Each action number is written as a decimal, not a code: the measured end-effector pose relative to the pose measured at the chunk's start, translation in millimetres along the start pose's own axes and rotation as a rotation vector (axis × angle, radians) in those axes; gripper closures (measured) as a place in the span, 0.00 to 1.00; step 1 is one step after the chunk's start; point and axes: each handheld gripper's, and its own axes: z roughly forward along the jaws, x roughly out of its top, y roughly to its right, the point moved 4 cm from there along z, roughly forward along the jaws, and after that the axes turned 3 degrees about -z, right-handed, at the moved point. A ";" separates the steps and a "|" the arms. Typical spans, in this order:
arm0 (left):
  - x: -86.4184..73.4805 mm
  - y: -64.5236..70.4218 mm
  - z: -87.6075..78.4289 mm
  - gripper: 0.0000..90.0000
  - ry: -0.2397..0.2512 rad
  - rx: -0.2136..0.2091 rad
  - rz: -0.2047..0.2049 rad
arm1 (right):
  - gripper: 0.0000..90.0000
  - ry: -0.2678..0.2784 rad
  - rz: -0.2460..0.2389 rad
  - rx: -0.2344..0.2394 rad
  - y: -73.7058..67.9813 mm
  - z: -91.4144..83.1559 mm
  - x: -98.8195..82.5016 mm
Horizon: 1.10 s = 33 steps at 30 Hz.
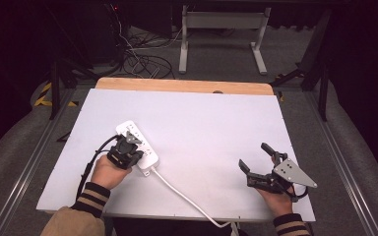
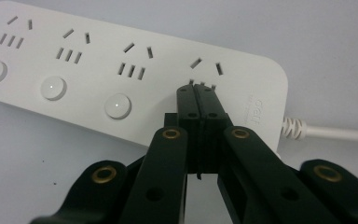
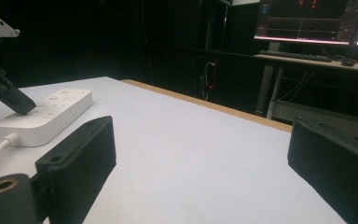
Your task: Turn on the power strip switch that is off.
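Note:
A white power strip [image 1: 134,132] with several socket groups and round buttons lies on the left half of the white table [image 1: 202,123]. Its white cable [image 1: 187,196] runs off the front edge. My left gripper [image 1: 129,144] is shut, with nothing between its jaws. Its tips [image 2: 200,88] touch the strip [image 2: 135,51] at the socket group nearest the cable [image 2: 331,133] and hide the spot beside the third button. My right gripper [image 1: 257,158] stands open near the front right of the table, jaws wide apart [image 3: 205,168] and empty. It looks across at the strip [image 3: 51,114] and the left gripper [image 3: 16,103].
The far edge of the table is a wooden strip [image 1: 182,85]. Beyond it lie loose floor cables [image 1: 142,61] and the white legs of another table [image 1: 221,39]. A lit monitor [image 3: 307,21] stands on a desk in the dark background.

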 end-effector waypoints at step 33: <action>-53.6 -2.0 -111.6 1.00 0.986 0.305 -0.082 | 0.09 0.007 0.000 -0.004 1.0 -0.5 0.8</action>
